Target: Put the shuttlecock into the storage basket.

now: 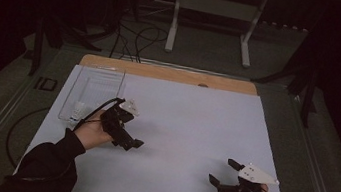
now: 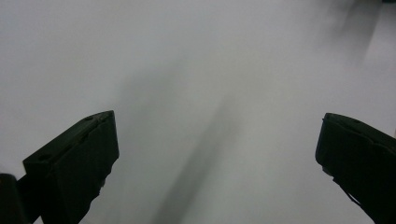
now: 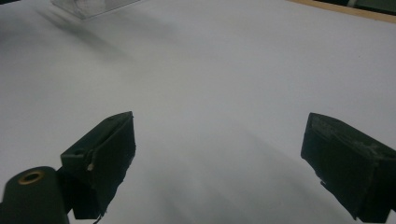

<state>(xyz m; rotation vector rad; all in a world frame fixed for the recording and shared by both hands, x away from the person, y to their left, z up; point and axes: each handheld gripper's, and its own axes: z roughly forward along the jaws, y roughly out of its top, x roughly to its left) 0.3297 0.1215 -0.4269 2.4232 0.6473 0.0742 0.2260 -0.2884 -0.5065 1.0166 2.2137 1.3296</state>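
Both forearms came in from the bottom edge of the high view. Nearest, the right gripper (image 1: 222,172) lay low over the white sheet (image 1: 189,129) at the near right corner, jaws spread wide with nothing between them, aimed left and away. Farther in, the left gripper (image 1: 132,143) was tilted down toward the sheet, jaws likewise wide and empty. Just beyond that hand sat a clear plastic tray (image 1: 93,92), rectangular, at the sheet's far left, long axis running away from the person.
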